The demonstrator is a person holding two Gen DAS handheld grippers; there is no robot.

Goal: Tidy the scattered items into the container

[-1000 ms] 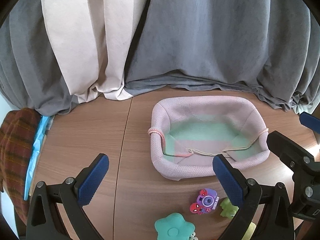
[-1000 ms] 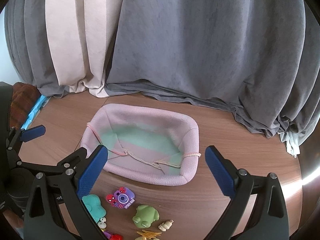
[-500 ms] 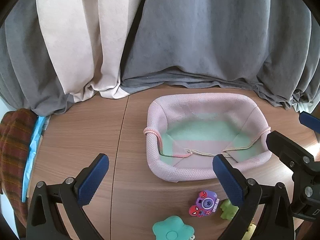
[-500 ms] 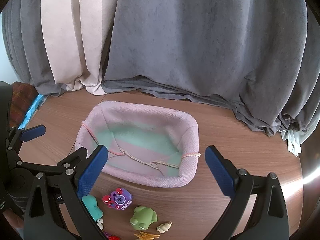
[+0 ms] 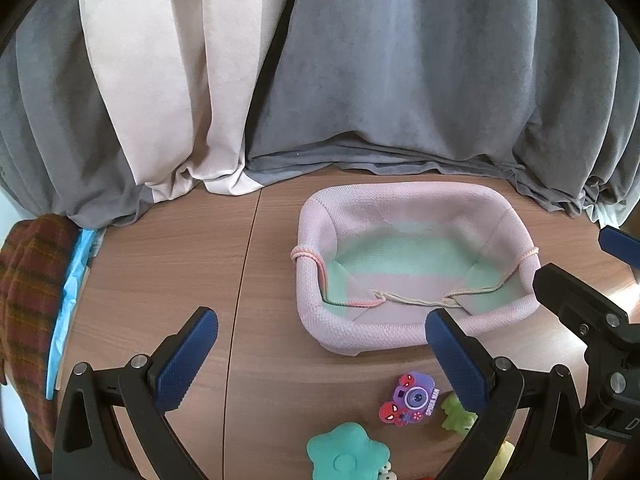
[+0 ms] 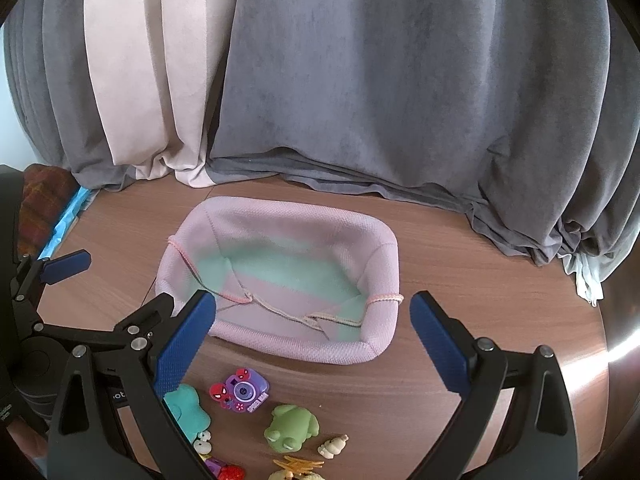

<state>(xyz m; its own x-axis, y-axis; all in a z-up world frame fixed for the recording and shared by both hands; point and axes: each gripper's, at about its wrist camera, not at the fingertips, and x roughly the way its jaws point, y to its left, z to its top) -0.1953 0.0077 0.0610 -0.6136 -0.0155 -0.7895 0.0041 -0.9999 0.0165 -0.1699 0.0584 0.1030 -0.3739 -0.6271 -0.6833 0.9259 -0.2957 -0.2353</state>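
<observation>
Wooden table (image 5: 168,264), brown and fine-grained, with a thin dark seam (image 5: 244,280) running front to back. Grey curtain (image 6: 400,80) behind the table, hanging in heavy folds and pooling on its far edge. Cream curtain panel (image 5: 160,80) set into the grey, left of centre, its hem also bunched on the table's far edge. At the table's left edge, a red-brown plaid cloth (image 5: 24,280) over a strip of light blue (image 5: 68,292). Soft daylight overall; bright glare patch (image 6: 592,364) on the table's right side.
</observation>
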